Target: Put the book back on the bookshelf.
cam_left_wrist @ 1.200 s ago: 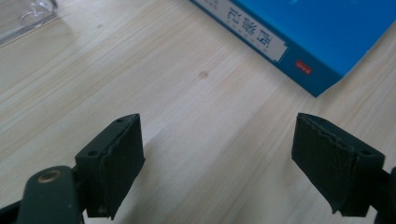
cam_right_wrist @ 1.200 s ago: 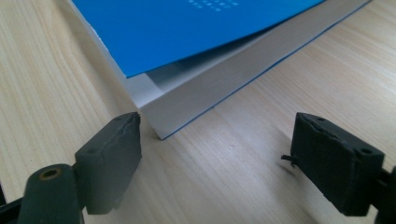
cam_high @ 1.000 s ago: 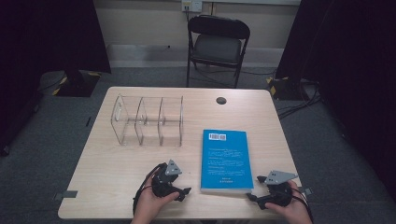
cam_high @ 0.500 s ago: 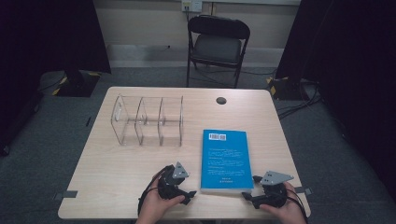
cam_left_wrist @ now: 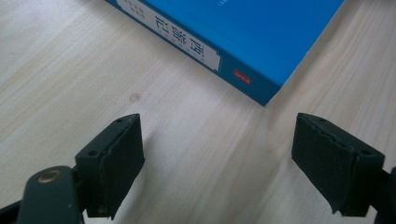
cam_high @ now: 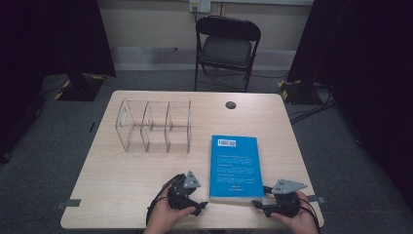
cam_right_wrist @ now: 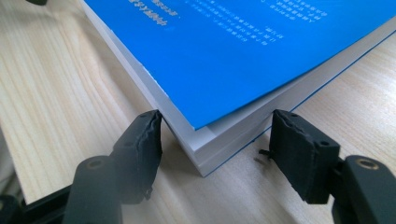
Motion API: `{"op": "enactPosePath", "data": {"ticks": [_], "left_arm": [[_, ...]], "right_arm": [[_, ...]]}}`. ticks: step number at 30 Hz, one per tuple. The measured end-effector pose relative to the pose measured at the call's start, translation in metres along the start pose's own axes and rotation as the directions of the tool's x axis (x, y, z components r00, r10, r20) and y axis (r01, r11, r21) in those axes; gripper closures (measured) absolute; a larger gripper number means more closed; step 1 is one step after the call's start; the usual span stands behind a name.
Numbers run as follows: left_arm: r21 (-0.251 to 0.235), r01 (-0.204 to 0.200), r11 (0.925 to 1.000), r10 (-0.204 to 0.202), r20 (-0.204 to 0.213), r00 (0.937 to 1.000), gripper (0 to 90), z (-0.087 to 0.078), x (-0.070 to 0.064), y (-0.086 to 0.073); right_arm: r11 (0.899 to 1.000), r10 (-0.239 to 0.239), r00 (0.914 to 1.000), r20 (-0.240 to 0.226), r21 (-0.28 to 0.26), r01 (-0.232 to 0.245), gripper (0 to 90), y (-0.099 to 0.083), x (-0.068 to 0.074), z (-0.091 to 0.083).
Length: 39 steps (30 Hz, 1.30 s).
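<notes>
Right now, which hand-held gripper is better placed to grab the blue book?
Right. The right hand-held gripper already straddles the blue book's near corner with open jaws. The left hand-held gripper is open too, but short of the spine corner.

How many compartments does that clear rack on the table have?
3, side by side in the clear acrylic rack at the table's far left: a left, a middle and a right one, all empty.
</notes>
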<state>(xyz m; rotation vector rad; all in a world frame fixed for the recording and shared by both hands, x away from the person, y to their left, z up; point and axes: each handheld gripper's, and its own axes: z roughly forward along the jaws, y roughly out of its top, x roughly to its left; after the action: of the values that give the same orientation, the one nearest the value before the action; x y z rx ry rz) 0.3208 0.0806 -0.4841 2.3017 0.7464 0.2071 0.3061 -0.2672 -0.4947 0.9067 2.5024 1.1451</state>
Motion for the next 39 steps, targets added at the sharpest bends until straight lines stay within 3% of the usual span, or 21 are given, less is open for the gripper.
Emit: {"op": "enactPosePath", "data": {"ticks": [4, 10, 20, 30, 39], "left_arm": [[0.008, -0.010, 0.9999, 0.010, 0.003, 0.9999, 16.6, 0.001, -0.001, 0.001], [0.022, -0.021, 0.9995, 0.021, 0.009, 0.9997, 16.5, 0.001, -0.004, 0.005], [-0.002, -0.043, 0.9991, 0.043, 0.027, 0.9987, 16.5, 0.003, -0.010, 0.013], [-0.021, -0.101, 0.9947, 0.102, 0.047, 0.9937, 16.3, 0.002, -0.018, 0.028], [-0.026, -0.140, 0.9899, 0.141, 0.064, 0.9879, 16.1, 0.016, -0.026, 0.048]], "right_arm": [[1.000, 0.009, 1.0000, -0.001, -0.023, -0.009, 35.4, 0.002, 0.001, -0.003], [1.000, 0.029, 0.9996, 0.002, -0.008, -0.029, 36.0, 0.005, 0.001, -0.004], [0.999, 0.034, 0.9993, 0.013, -0.015, -0.034, 37.7, 0.008, 0.002, -0.007], [0.999, 0.036, 0.9992, 0.018, -0.030, -0.035, 37.7, 0.010, 0.003, -0.008], [0.998, 0.045, 0.9988, 0.017, -0.036, -0.044, 37.7, 0.012, 0.003, -0.010]]}}
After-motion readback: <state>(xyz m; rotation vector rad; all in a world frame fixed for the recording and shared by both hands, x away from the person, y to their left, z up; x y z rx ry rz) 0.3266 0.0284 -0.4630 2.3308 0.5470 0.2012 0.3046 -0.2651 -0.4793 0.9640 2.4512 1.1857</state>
